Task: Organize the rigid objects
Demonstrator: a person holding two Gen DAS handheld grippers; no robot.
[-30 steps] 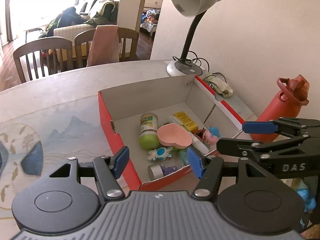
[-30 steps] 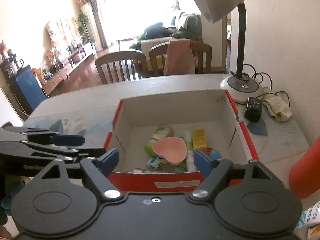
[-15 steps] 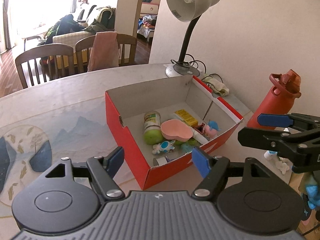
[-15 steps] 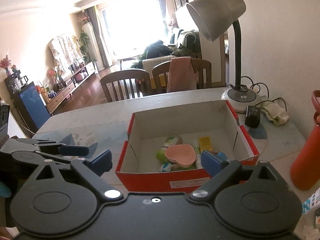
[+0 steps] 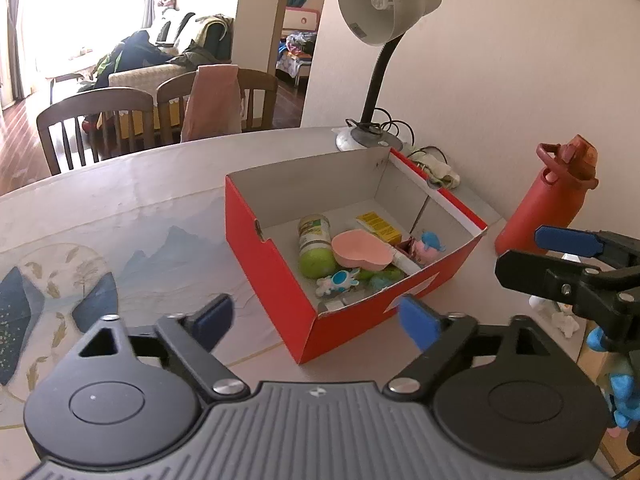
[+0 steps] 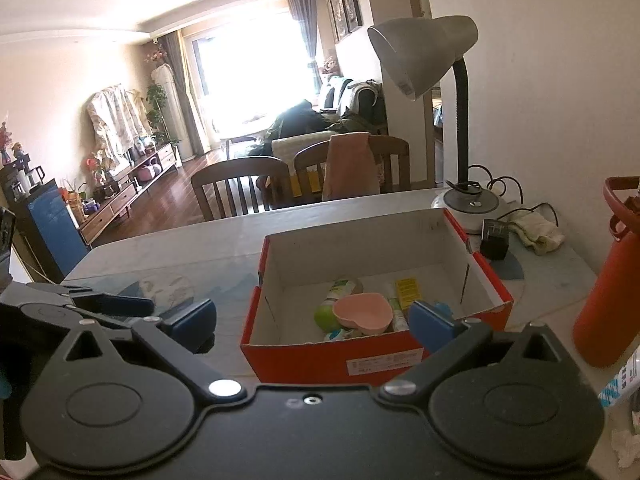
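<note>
A red cardboard box stands open on the table. Inside lie a pink heart-shaped bowl, a green-capped bottle, a yellow packet and small toys. My left gripper is open and empty, held back in front of the box's near corner. My right gripper is open and empty, in front of the box's front wall; it also shows at the right of the left wrist view.
A red water bottle stands right of the box. A grey desk lamp, a black plug and a cloth sit behind it by the wall. Small toys lie at the right. Chairs stand beyond the table.
Both grippers have pulled back and up from the box, which now looks smaller and farther. Both stay open and empty.
</note>
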